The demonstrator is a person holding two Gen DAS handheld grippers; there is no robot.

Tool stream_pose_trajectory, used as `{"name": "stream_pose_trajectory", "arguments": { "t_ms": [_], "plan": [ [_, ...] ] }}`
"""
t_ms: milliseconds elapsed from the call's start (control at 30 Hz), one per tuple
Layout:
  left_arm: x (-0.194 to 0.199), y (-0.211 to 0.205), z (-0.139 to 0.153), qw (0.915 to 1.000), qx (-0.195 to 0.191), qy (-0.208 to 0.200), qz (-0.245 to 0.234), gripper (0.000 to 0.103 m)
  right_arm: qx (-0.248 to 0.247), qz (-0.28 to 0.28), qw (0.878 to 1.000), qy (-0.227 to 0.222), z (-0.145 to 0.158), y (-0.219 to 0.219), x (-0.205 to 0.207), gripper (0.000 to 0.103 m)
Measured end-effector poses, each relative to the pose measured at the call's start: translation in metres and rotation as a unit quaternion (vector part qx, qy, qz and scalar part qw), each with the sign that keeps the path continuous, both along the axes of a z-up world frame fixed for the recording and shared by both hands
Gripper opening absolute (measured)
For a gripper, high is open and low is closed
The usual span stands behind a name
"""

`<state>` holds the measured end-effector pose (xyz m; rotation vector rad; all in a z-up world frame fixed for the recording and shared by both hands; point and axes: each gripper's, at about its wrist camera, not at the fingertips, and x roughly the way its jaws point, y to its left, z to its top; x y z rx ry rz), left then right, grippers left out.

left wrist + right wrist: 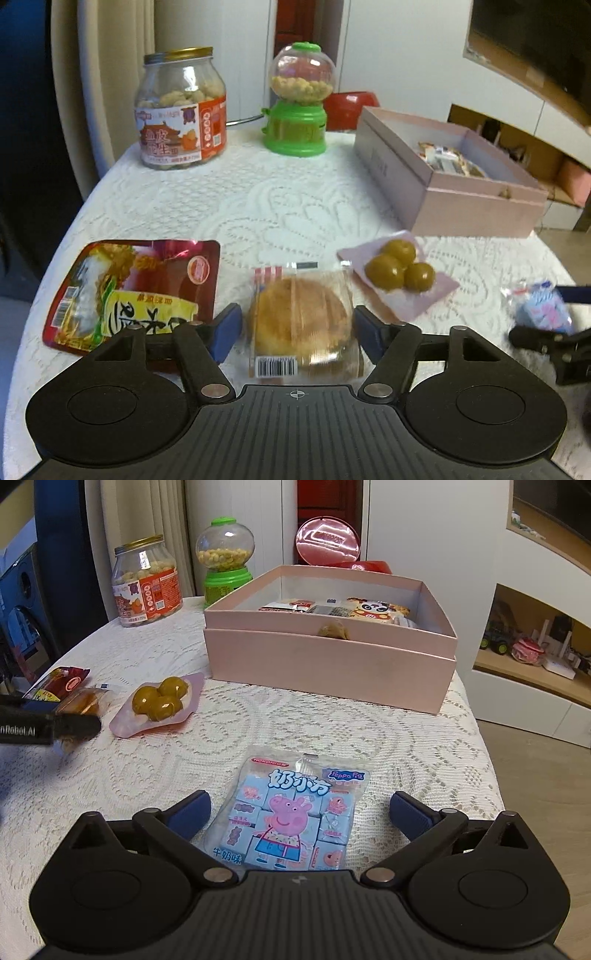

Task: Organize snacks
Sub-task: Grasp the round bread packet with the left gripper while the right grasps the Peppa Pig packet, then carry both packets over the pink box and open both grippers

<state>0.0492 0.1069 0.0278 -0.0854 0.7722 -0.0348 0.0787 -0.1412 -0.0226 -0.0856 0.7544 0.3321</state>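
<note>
Straddled by each spread hand-held gripper, left [295, 328] and right [299, 812], the pastry [301, 325] and milk-candy bag [291, 816] are not yet gripped; four packets are left on the desk [314, 723], several already boxed [332, 664].

Your left hand-held gripper [295, 328]: matte black ribbed body, two round side discs, silver pivot screws, blue finger pads [225, 328], white crosshair mark. Your right hand-held gripper [299, 812]: same build, blue pads [410, 812], small white emblem.
</note>
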Motion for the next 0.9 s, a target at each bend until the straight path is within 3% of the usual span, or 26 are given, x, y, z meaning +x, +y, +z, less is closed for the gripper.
{"name": "stream_pose_trajectory", "arguments": {
  "t_ms": [133,300,333,467,567,733,800,900],
  "plan": [
    [-0.014,-0.005,0.01,0.999,-0.031,-0.014,-0.031,0.063,0.004,0.023,1.0,0.01,0.001,-0.003,-0.002,0.103],
    [-0.05,-0.035,0.026,0.9938,-0.027,-0.03,-0.104,0.063,0.016,0.02,0.999,0.021,0.004,-0.008,-0.008,0.102],
    [-0.053,-0.041,0.026,0.9924,-0.03,-0.025,-0.117,0.063,0.014,0.012,1.0,0.02,0.005,-0.007,-0.009,0.097],
    [-0.059,-0.062,0.026,0.9871,-0.041,-0.013,-0.154,0.063,-0.011,0.02,1.0,0.011,0.016,0.001,-0.015,0.059],
    [-0.059,-0.068,0.032,0.9845,-0.049,-0.02,-0.167,0.063,0.016,0.03,0.999,0.018,0.032,-0.01,-0.018,0.059],
    [-0.028,-0.064,0.073,0.9809,-0.075,-0.082,-0.16,0.063,0.033,0.001,0.999,-0.028,0.07,-0.04,-0.025,0.059],
    [0.004,-0.066,0.09,0.9788,-0.082,-0.113,-0.15,0.063,0.046,-0.003,0.998,-0.038,0.083,-0.05,-0.023,0.059],
    [0.072,-0.066,0.096,0.9717,-0.157,-0.107,-0.14,0.065,0.042,-0.014,0.998,-0.053,0.093,-0.055,-0.018,0.059]
  ]
}}
